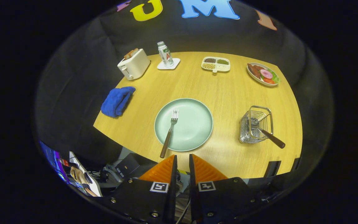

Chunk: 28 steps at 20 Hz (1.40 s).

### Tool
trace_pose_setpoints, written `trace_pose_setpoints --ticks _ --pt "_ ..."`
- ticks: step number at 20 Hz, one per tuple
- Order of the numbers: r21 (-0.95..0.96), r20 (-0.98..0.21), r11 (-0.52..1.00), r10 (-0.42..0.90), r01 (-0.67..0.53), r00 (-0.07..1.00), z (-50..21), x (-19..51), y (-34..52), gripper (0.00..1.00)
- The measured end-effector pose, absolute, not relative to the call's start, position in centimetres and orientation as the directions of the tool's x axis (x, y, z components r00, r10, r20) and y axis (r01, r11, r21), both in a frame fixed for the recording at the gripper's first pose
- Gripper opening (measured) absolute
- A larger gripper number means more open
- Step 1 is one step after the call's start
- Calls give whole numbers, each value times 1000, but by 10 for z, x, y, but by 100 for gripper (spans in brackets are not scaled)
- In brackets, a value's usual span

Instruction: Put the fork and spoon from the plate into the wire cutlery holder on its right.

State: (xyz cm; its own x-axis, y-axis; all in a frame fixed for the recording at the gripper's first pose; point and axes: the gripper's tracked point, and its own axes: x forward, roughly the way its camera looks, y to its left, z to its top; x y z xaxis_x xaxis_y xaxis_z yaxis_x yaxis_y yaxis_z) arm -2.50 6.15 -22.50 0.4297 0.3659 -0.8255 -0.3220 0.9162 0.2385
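Note:
A pale green plate (194, 130) lies on the wooden table just beyond my fingers. A fork (169, 132) with a brown handle rests on the plate's left side, tines pointing away, handle overhanging the near rim. To the plate's right stands the wire cutlery holder (256, 124). The spoon (267, 133) sits in the holder, its brown handle leaning out toward the near right. My gripper (182, 158) hovers near the table's front edge, in front of the plate. Its fingers are nearly together with a narrow gap and nothing between them.
A blue cloth (117, 101) lies at the table's left edge. At the back stand a white toaster (134, 63), a bottle (165, 54) on a coaster, a divided dish (215, 64) of grains and a plate of food (262, 74).

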Motion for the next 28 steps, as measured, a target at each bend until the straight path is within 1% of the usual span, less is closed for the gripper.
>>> trace_pose_setpoints --ticks 5,8,12,17,23,28 --pt "253 -843 904 381 -345 380 -254 -29 94 21" --pt "243 -859 905 368 -349 356 -279 -31 107 21" --pt "244 -881 914 349 -324 321 -307 -34 122 21" --pt "222 -902 930 310 -294 301 -332 -30 131 21" --pt "236 -918 941 297 -243 262 -343 -24 146 21" --pt "239 -928 945 290 -223 234 -350 -19 152 21"
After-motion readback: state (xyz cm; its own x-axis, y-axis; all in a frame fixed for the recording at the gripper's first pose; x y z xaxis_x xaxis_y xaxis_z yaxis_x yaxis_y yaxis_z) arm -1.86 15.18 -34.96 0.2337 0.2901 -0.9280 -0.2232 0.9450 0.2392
